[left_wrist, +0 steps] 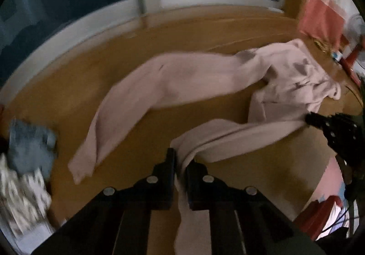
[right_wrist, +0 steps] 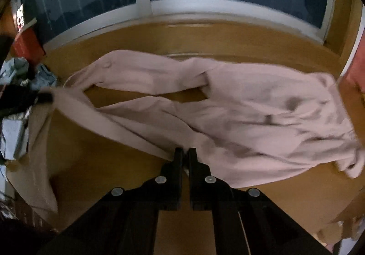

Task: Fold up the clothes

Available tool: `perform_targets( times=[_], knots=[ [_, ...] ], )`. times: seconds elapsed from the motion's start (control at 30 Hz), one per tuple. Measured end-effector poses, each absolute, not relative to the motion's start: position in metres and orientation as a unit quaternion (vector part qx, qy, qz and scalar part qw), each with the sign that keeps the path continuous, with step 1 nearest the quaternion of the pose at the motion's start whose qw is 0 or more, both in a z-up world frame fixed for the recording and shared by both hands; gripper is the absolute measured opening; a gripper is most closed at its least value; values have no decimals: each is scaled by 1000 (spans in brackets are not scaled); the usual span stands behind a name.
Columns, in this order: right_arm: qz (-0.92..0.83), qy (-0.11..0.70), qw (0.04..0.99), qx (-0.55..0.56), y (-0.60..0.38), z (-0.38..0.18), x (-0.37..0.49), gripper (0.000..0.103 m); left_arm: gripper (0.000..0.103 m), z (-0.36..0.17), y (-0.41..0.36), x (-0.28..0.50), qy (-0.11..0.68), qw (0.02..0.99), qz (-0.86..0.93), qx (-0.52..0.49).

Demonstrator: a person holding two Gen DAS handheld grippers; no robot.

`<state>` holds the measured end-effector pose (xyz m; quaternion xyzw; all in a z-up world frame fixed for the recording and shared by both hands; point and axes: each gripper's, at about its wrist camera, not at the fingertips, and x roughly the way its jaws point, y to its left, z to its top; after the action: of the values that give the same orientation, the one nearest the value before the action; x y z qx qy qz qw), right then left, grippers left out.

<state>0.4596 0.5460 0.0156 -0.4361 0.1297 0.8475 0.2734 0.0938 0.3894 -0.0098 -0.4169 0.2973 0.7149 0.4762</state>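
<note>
Lying at far left on the wooden table, blue denim clothes sit crumpled. Across the middle sprawl pale pink trousers, one leg clenched in the left gripper; the right gripper pinches their near edge.

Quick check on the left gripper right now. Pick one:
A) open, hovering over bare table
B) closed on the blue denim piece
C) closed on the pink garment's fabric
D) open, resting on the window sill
C: in the left wrist view the left gripper has its jaws pinched together on a strip of the pink garment, which runs on between the fingers.
</note>
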Motion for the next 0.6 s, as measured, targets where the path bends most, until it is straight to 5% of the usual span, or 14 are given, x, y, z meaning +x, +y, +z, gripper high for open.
perform_targets(
  times=[0.17, 0.4, 0.6],
  knots=[
    [815, 87, 299, -489, 546, 3, 488, 5, 37, -25, 409, 116, 349, 480, 690, -415],
    [774, 86, 308, -547, 540, -14, 513, 7, 37, -48, 357, 126, 321, 495, 657, -470],
    [812, 94, 245, -522, 511, 18, 504, 21, 37, -58, 306, 119, 312, 463, 666, -494]
  ],
)
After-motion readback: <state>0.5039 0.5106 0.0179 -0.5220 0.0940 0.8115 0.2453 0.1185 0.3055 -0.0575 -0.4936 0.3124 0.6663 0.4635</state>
